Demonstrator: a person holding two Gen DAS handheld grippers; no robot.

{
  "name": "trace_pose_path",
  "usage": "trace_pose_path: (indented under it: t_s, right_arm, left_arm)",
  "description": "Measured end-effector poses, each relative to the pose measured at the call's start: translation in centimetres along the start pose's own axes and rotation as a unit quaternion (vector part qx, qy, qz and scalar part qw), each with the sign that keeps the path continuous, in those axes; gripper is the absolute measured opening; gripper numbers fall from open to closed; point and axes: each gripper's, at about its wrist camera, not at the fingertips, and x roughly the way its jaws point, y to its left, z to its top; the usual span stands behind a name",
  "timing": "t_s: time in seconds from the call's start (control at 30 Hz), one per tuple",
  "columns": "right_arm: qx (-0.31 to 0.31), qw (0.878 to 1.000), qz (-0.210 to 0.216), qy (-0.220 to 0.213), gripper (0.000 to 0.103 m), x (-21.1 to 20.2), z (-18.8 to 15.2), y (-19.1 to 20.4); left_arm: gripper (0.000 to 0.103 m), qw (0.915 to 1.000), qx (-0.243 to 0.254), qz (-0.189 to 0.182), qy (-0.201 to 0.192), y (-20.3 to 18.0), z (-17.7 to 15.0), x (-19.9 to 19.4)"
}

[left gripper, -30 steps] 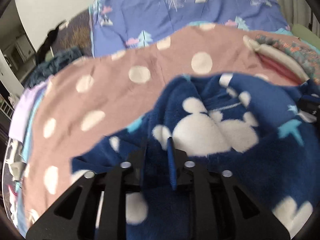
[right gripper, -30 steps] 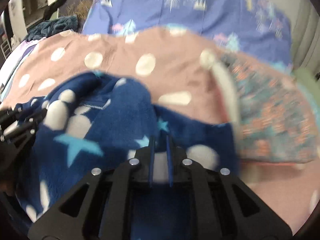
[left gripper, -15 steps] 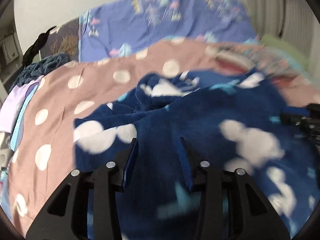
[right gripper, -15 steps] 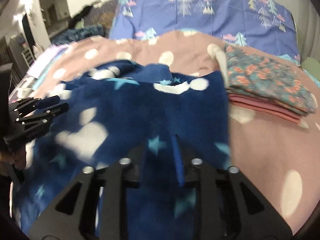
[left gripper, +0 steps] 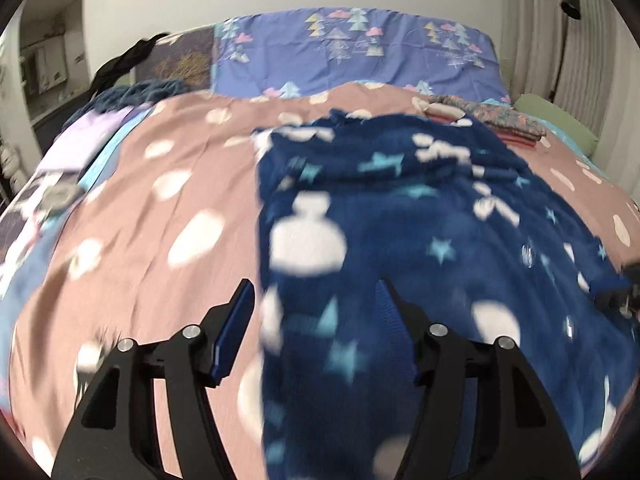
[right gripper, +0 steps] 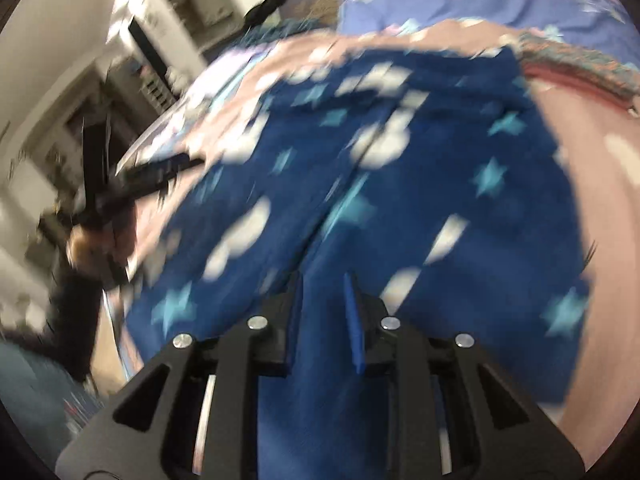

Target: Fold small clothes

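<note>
- The navy fleece garment [left gripper: 420, 240], printed with white blobs and pale blue stars, lies spread on the pink polka-dot bedspread [left gripper: 160, 208], right of the bed's middle and running from the near edge toward the far side.
- The left gripper [left gripper: 316, 312] hangs over the garment's near left edge with its jaws spread wide; the left finger is over bedspread, the right finger over fleece.
- The right gripper [right gripper: 322, 300] sits low over the garment's near part, jaws partly apart with fleece between them; whether they pinch it I cannot tell.
- No readable writing or label shows.
- Folded clothes [left gripper: 500, 124] lie far right; a purple tree-print sheet [left gripper: 360, 52] lies beyond.
- The right wrist view is heavily blurred; the garment's near hem is cut off.
</note>
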Motion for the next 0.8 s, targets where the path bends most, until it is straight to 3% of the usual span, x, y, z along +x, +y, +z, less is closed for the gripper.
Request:
trace_pose_path:
  t_s: [0.03,0.13,0.17,0.27,0.3,0.33,0.43,0.5,0.53,0.57,0.63,0.7,0.8]
  right_arm:
    - [-0.002,1.0,-0.016,0.005,0.023,0.6,-1.0,0.4]
    - [-0.034,0.997,-0.068,-0.036,0.023,-0.2,-2.5,2.8]
    - [-0.031,0.997,-0.057,-0.039,0.022,-0.6,-2.5,3.2]
    - [0.004,0.997,0.067,-0.047,0.023,-2.4,-2.8,4.4]
    - [0.005,0.995,0.089,-0.042,0.023,-2.4,-3.1,4.9]
    - [0.005,0.993,0.108,-0.038,0.027,-2.5,-3.2,5.4]
    - [0.018,0.991,0.129,0.001,0.061,0.1,-3.2,6.6]
    - [0.025,0.993,0.117,0.008,0.054,2.0,-2.9,6.8]
    - [0.038,0.992,0.118,0.008,0.024,2.3,-2.6,6.8]
    - [0.057,0.989,0.138,0.017,0.006,2.3,-2.4,6.6]
    - [0.075,0.984,0.161,-0.023,0.005,-0.3,-2.0,6.2]
    - [0.053,0.988,0.135,-0.054,0.005,-3.1,-1.9,6.4]
    - [0.054,0.993,0.099,-0.046,0.005,-3.7,-2.6,5.6]
  left_arm:
    - [0.065,0.9999,-0.009,0.005,0.004,0.4,-1.1,-0.7]
    - [0.068,0.9995,-0.029,0.002,0.014,1.4,-3.3,-1.7]
    - [0.068,0.999,-0.038,0.004,0.024,1.7,-4.3,-2.0]
    - [0.068,0.9984,-0.046,-0.007,0.033,1.9,-6.2,-3.1]
    - [0.068,0.9982,-0.048,-0.015,0.032,1.9,-6.8,-3.5]
    - [0.068,0.9978,-0.053,-0.026,0.032,1.9,-7.3,-3.8]
    - [0.069,0.9933,-0.079,-0.07,0.047,2.2,-9.0,-4.0]
    - [0.069,0.9902,-0.092,-0.089,0.056,2.1,-10.0,-3.7]
    - [0.069,0.9896,-0.097,-0.092,0.053,2.1,-10.2,-3.7]
    - [0.069,0.9892,-0.102,-0.094,0.047,2.1,-10.4,-3.8]
    - [0.069,0.9873,-0.112,-0.103,0.047,2.2,-10.5,-4.0]
    - [0.069,0.9857,-0.114,-0.115,0.047,2.1,-10.5,-4.4]
    - [0.069,0.9864,-0.1,-0.12,0.05,1.5,-10.8,-4.6]
